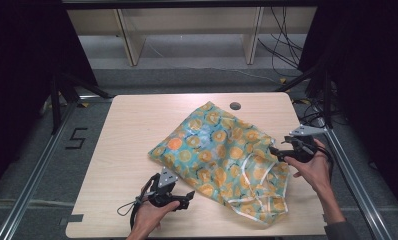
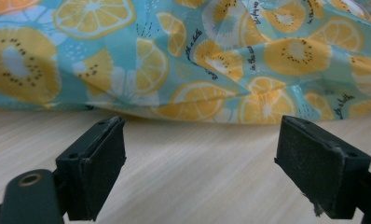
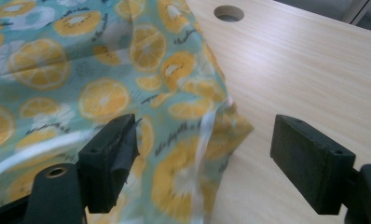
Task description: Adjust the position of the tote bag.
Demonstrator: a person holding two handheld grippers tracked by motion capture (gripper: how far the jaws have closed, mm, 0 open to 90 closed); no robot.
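Note:
A teal cloth bag printed with orange and kiwi slices lies crumpled across the middle of the wooden table, its white-trimmed handles toward the front right. My left gripper rests low by the bag's front-left edge. In the left gripper view its jaws are open over bare wood, with the bag just beyond. My right gripper hovers at the bag's right edge. In the right gripper view it is open, with the bag's edge under the left jaw and no pad pressing on it.
A round cable hole sits near the table's far edge, also seen as the hole in the right gripper view. Metal rails flank the table. Shelving legs and cables stand behind it. Bare wood lies left of the bag.

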